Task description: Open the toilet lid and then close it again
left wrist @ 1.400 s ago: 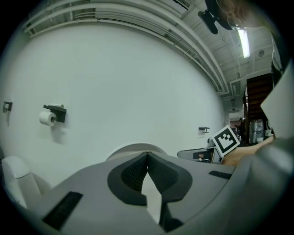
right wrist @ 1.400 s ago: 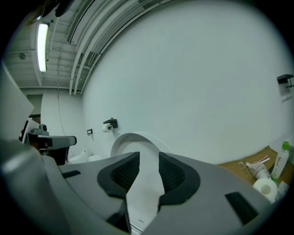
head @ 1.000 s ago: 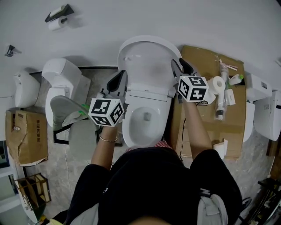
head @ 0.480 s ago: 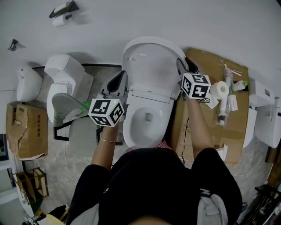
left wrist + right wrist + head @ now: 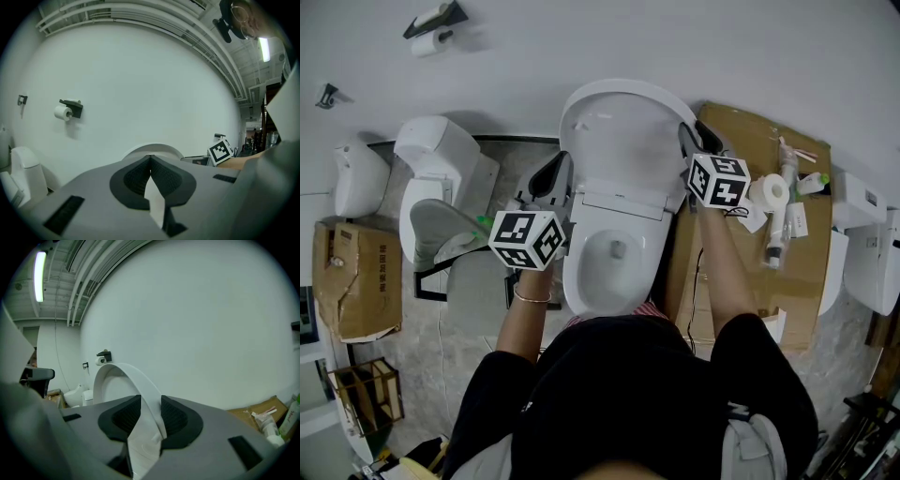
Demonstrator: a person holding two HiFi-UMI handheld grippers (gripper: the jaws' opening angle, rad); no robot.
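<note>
1. Toilet lid (image 5: 614,131) raised close to upright against the white wall, oval underside facing the head camera, with the bowl (image 5: 614,253) open beneath it.
2. Right gripper (image 5: 696,142) at the lid's right rim, ribbed pads (image 5: 123,417) clamped on the thin white edge (rim plainly running up between both jaws in the right gripper view). Probably gripped there to steer the lid through its swing rather than let it fall freely.
3. Left gripper (image 5: 551,176) off the toilet's left side, level with the hinge area and touching nothing. Jaws pressed together, nothing caught between them. Likely parked there to keep clear of the lid's path while the other side does the work.
4. Judged stage: opening done or all but done, closing not yet begun. Next move probably a slow pull forward and down with a firm pinch. Main risk: the smooth rim slipping free and the lid slamming onto the bowl.
5. Surroundings: flattened cardboard (image 5: 741,272) on the floor at right, carrying a paper roll (image 5: 766,186) and small bottles. Second toilet (image 5: 441,173) at left, with a wall-mounted tissue holder (image 5: 431,28) above it.
</note>
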